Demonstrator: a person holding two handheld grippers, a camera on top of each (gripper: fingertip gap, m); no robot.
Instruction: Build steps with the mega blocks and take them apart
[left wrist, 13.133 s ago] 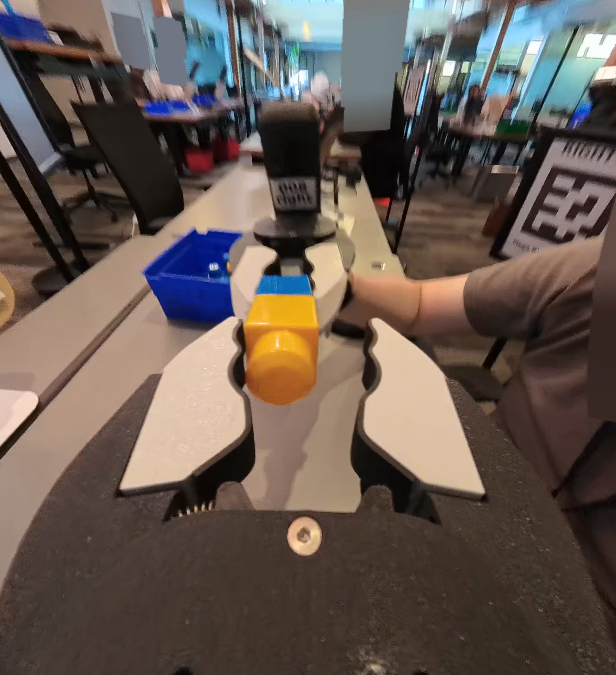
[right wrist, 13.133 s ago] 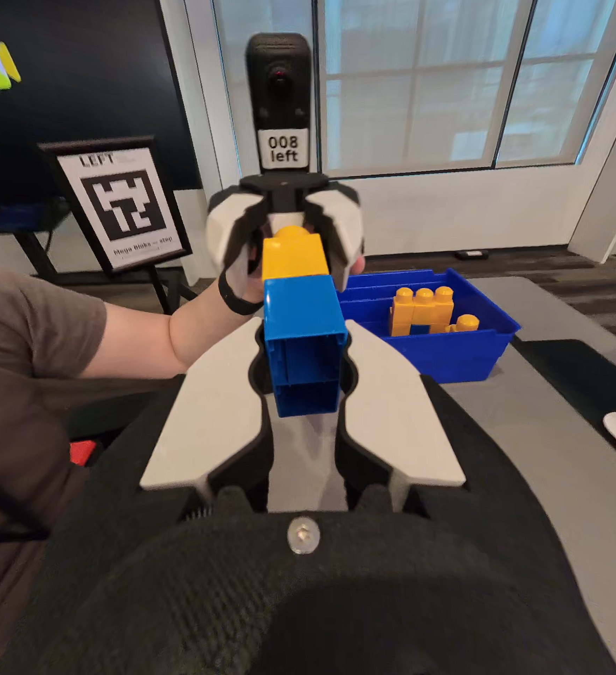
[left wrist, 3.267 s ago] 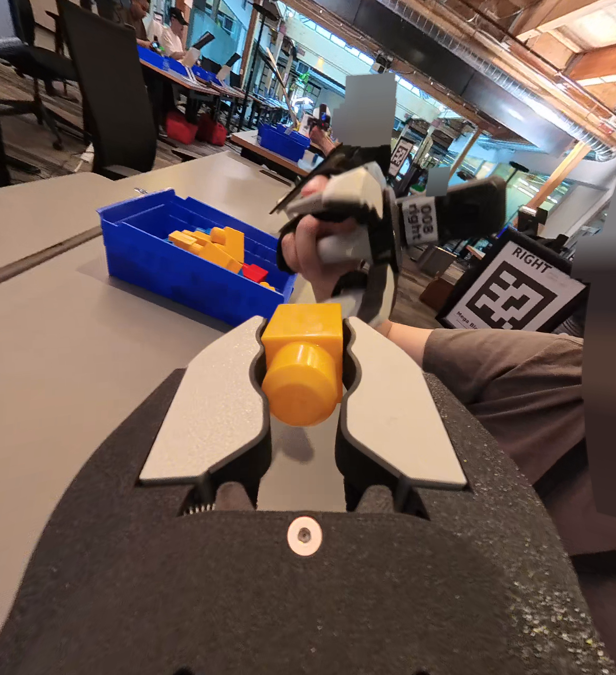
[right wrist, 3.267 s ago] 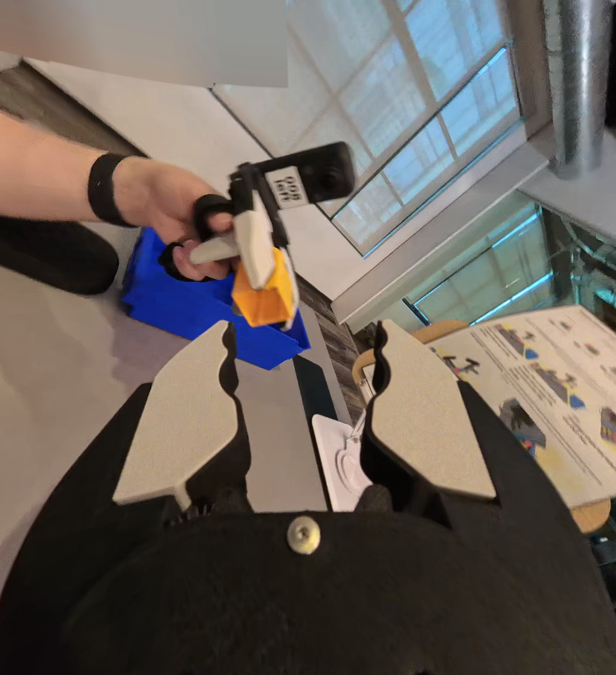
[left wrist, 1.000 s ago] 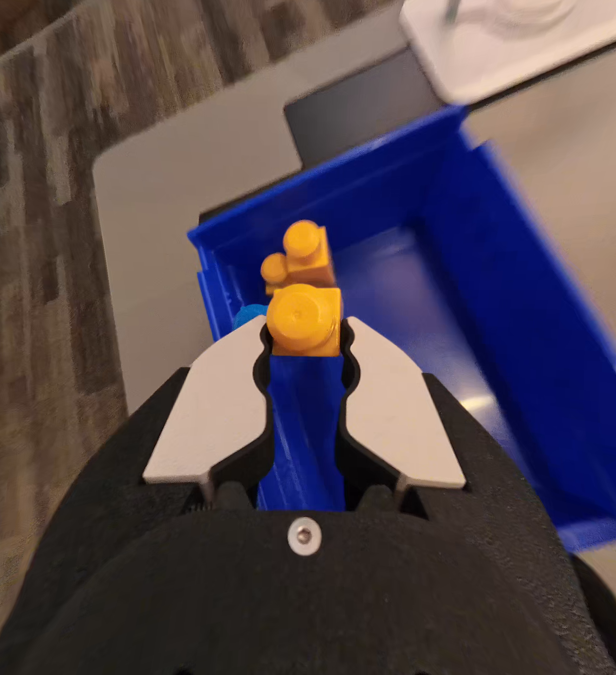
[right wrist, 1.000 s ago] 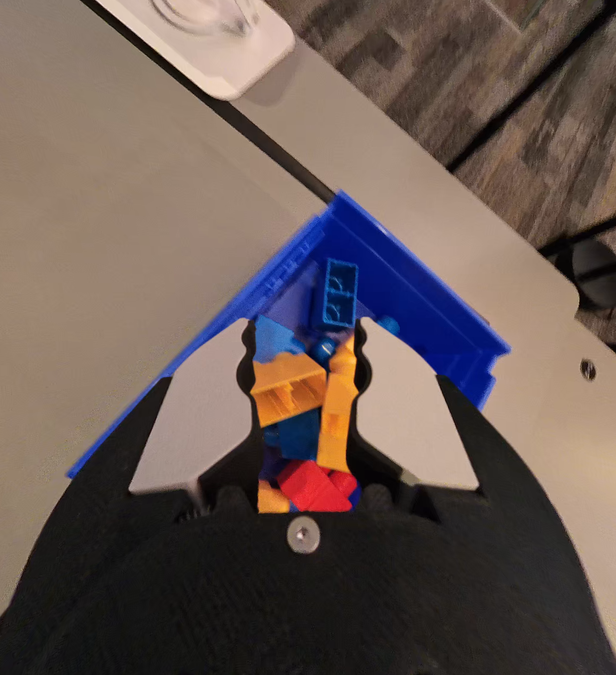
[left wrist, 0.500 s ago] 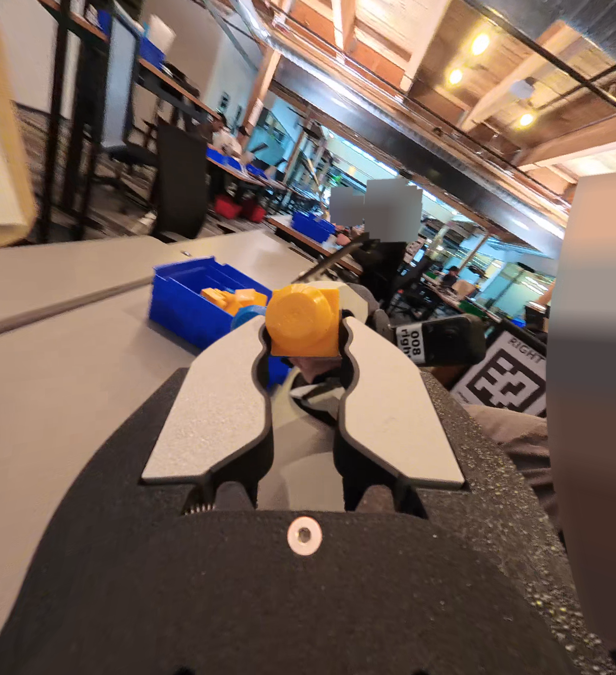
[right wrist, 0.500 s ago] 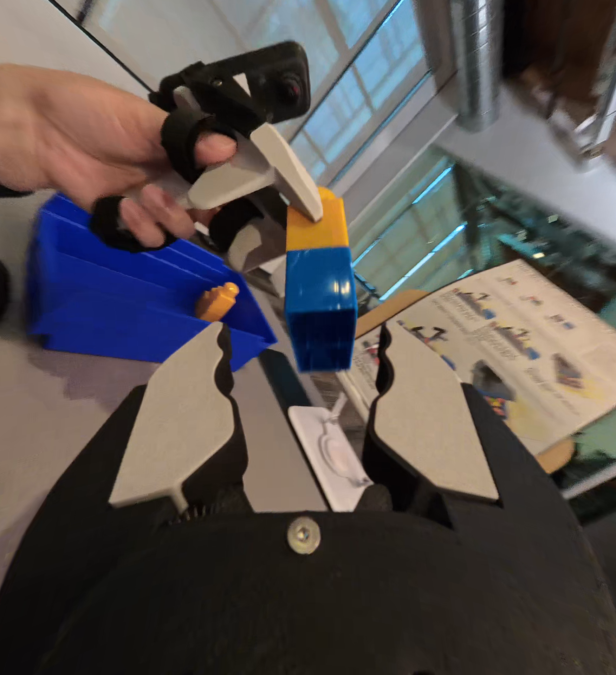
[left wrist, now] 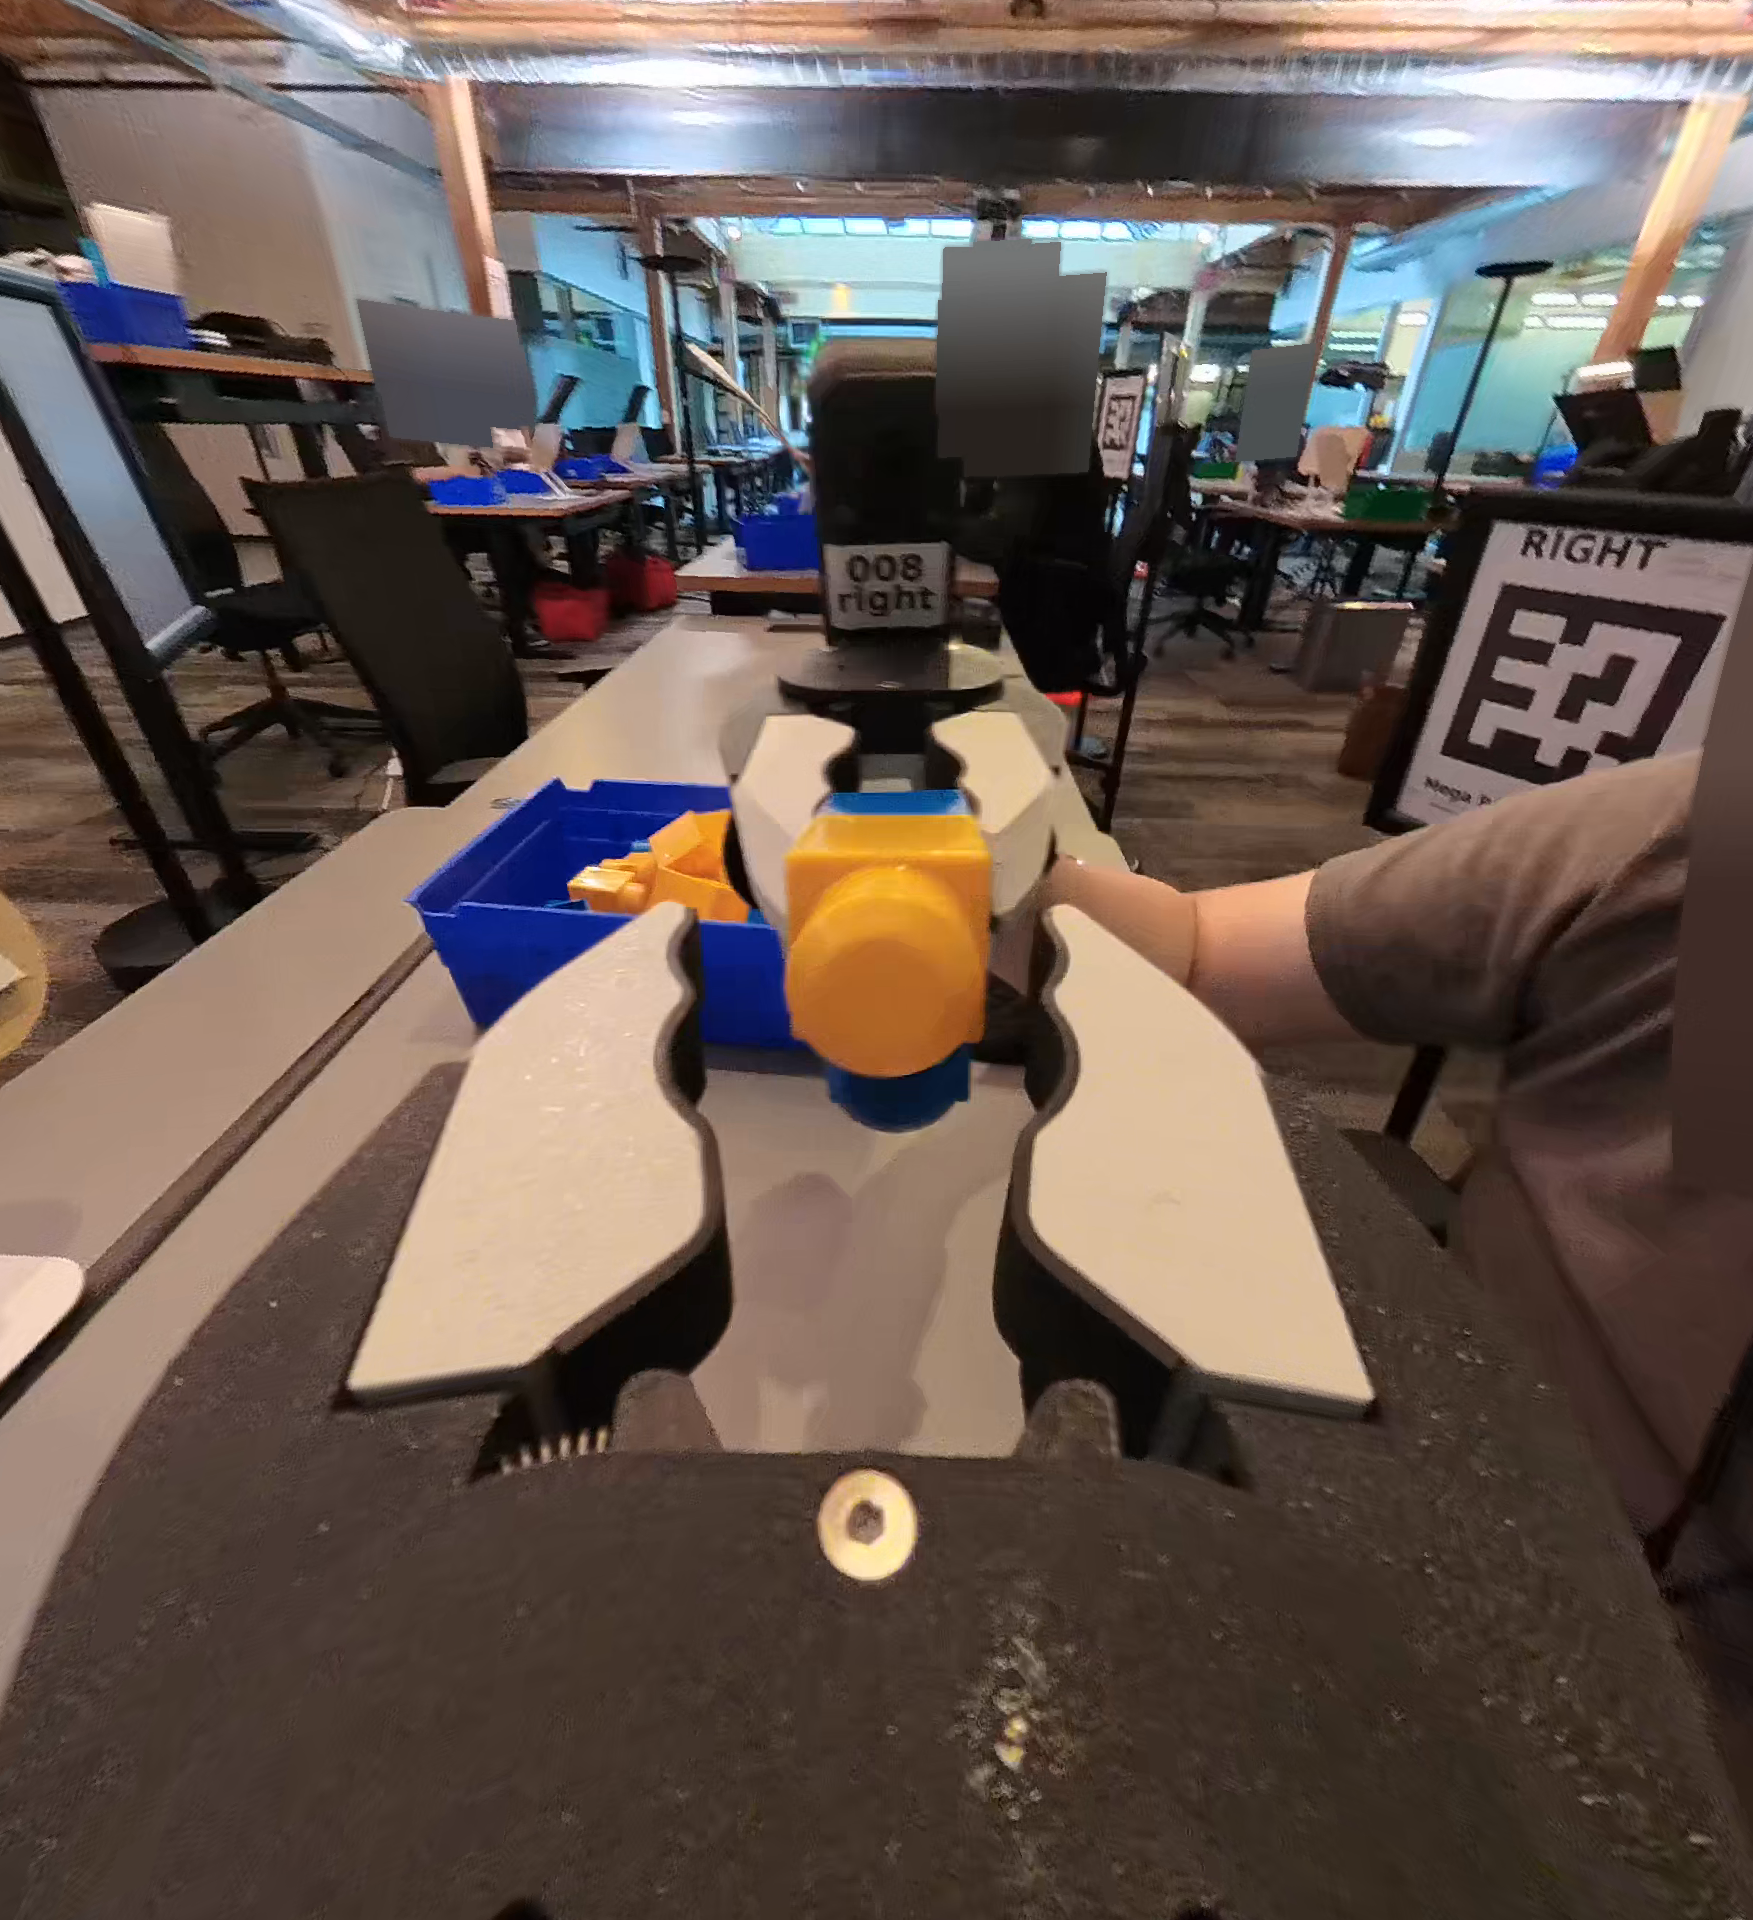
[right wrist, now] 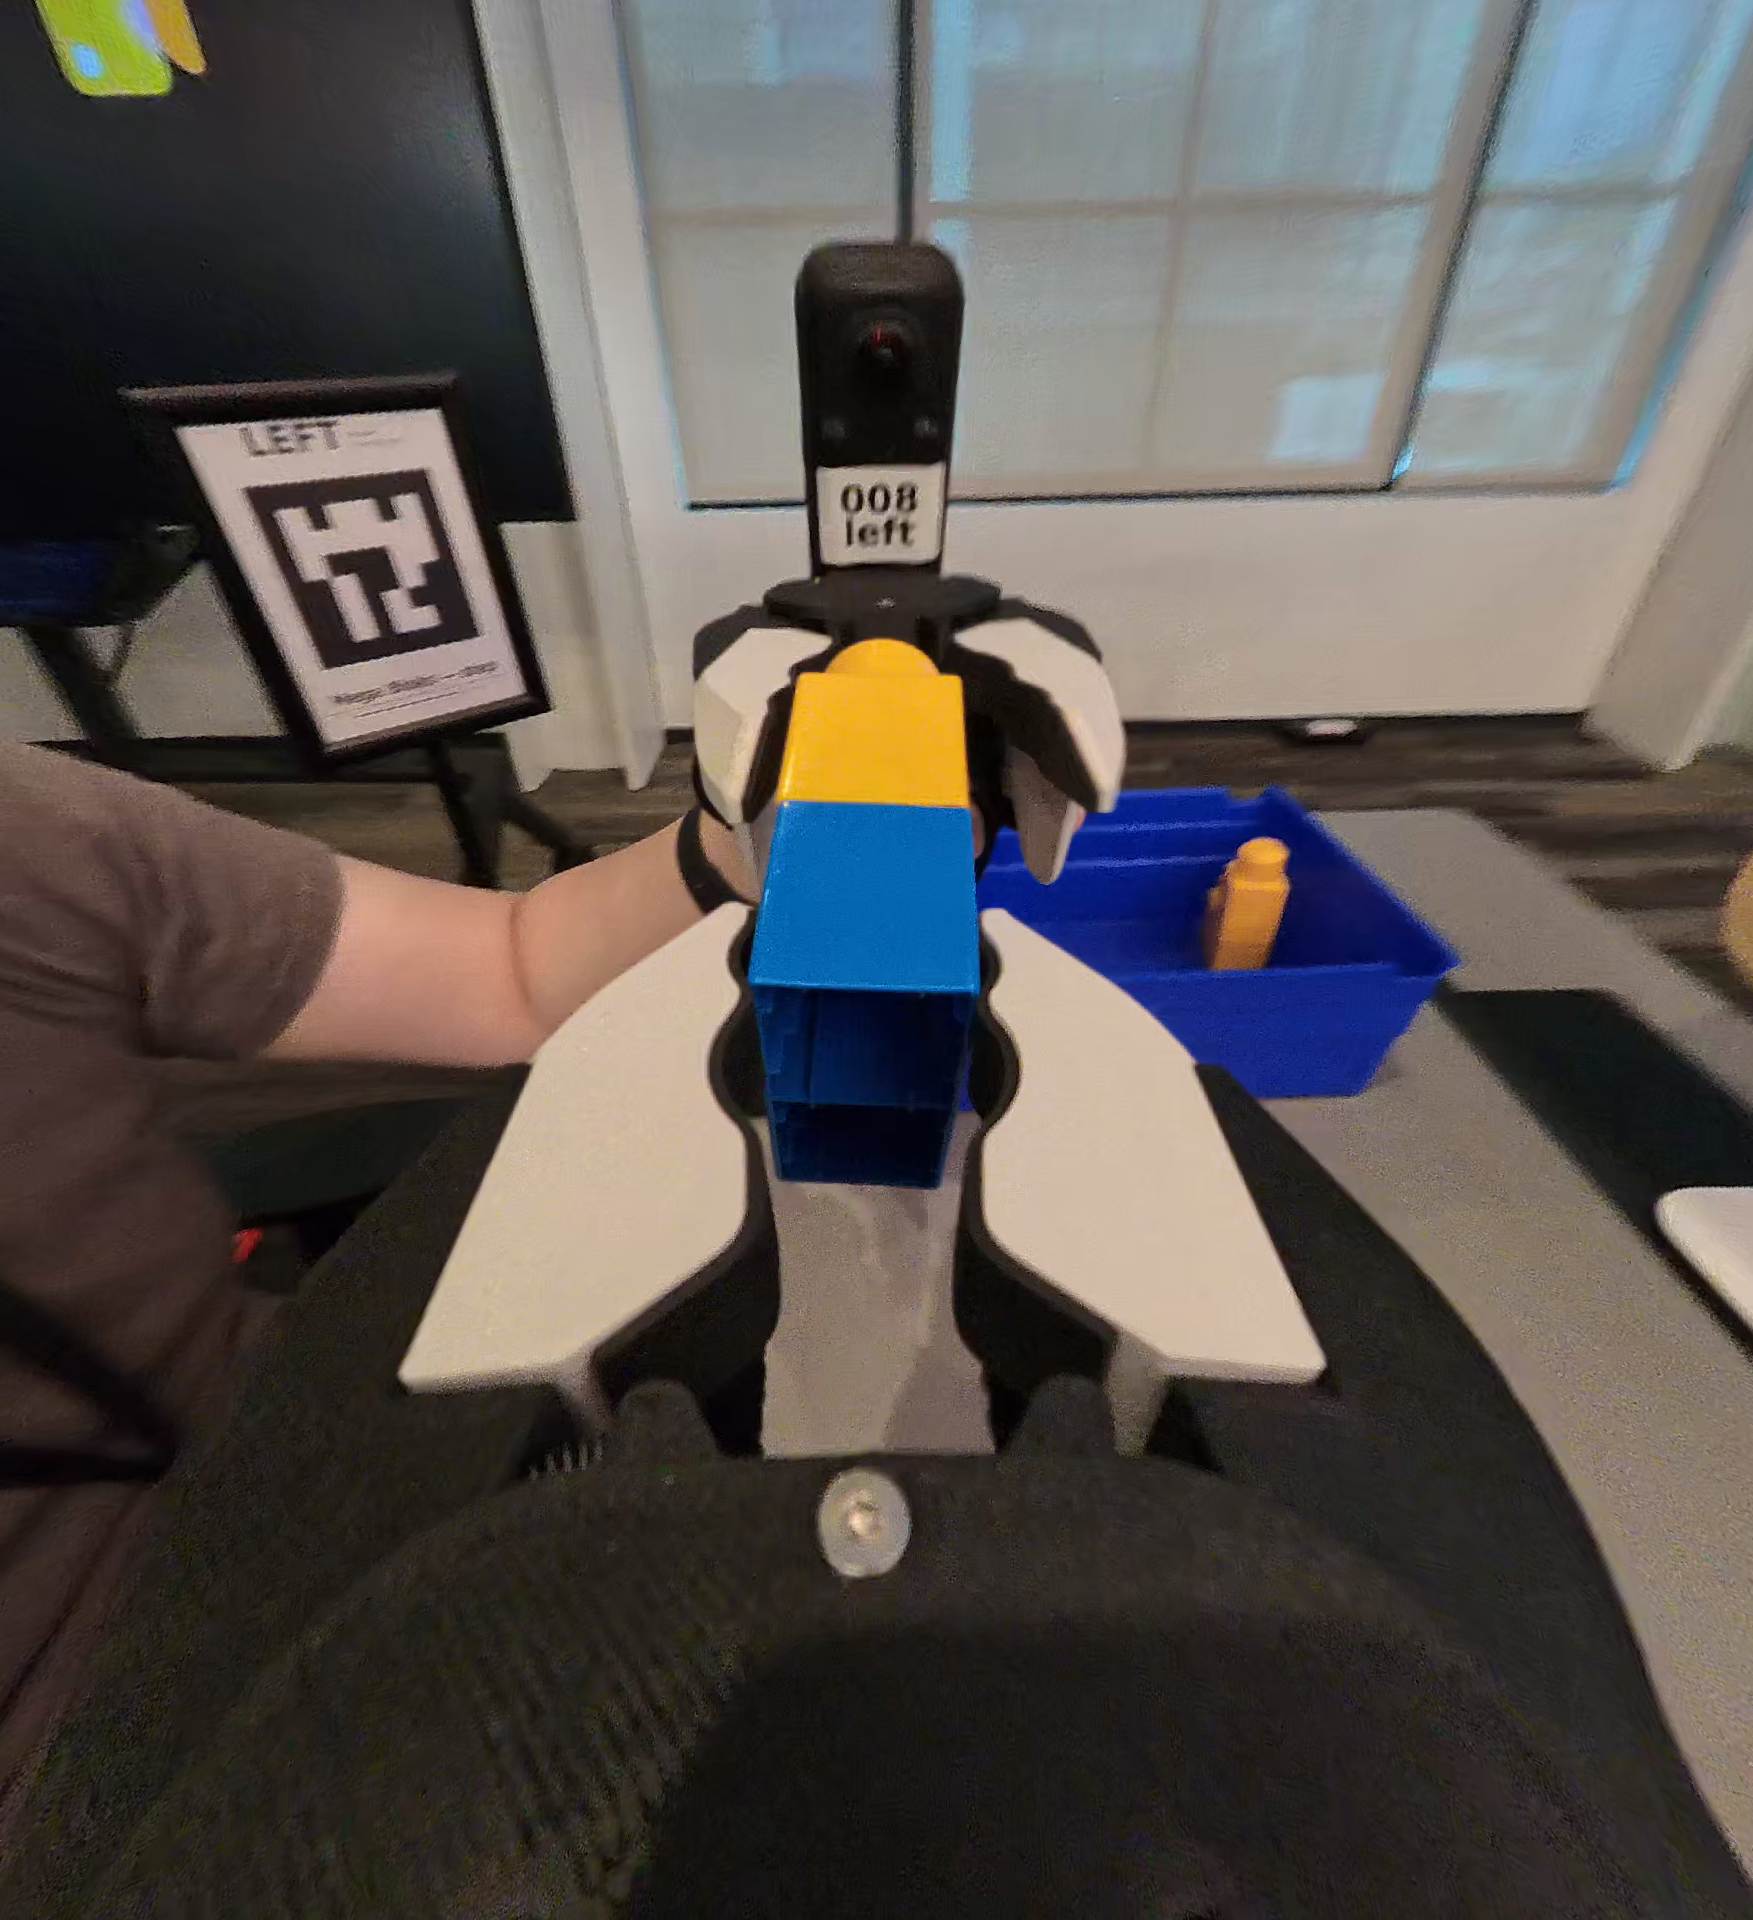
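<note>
While the stack hangs in mid-air between your two tools, treat the right hand-held gripper (right wrist: 864,914) as the anchor: its fingers are closed flat against both sides of the blue block (right wrist: 861,1039), and that hold looks square and secure. The yellow block (left wrist: 887,935) sits on one stud of the blue one, with the second blue stud left bare just beside it, so the step itself looks formed. Your left hand-held gripper (left wrist: 867,920) is spread wide, its fingers on either side of the yellow block with a clear gap on each side, holding nothing.

If you mean to take the pair apart now, my advice is to centre the yellow block between the left fingers first, then close on its flat sides, not on the round stud facing you. Pull straight along the stud axis, and add a slight rocking only if it sticks; twisting hard could lever the blue block out of the right grip.

Keep the work low over the desk (right wrist: 1474,1195), near the blue bin (right wrist: 1267,1018), so a dropped piece lands close.
</note>
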